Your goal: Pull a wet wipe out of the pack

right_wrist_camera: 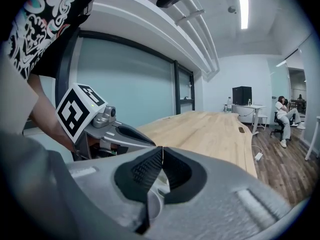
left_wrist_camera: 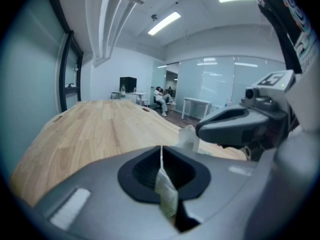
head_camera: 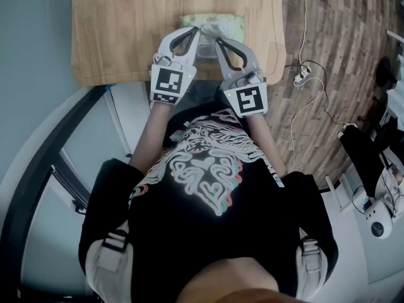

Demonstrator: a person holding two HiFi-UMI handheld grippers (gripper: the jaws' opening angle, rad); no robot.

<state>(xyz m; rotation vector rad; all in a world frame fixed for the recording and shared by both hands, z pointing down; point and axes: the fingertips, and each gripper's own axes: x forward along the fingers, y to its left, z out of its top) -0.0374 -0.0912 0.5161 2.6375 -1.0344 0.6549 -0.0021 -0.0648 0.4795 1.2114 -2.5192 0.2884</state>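
The pale green wet wipe pack (head_camera: 211, 23) lies on the wooden table (head_camera: 120, 30) near its front edge, partly hidden under both grippers. My left gripper (head_camera: 197, 35) is shut on a thin pale green strip of the pack (left_wrist_camera: 166, 194), which hangs between its pads. My right gripper (head_camera: 218, 43) is shut too, with a whitish piece (right_wrist_camera: 150, 201) from the pack's top caught low between its jaws; whether this is a wipe or the lid flap I cannot tell. In the left gripper view a white crumpled bit (left_wrist_camera: 187, 136) stands up right at the right gripper's tip (left_wrist_camera: 200, 130).
The table edge (head_camera: 126, 82) runs just in front of the person's body. Cables and a power plug (head_camera: 303, 74) lie on the wood floor to the right. Equipment stands at the far right (head_camera: 379, 188). The long tabletop (left_wrist_camera: 90, 129) stretches away beyond the pack.
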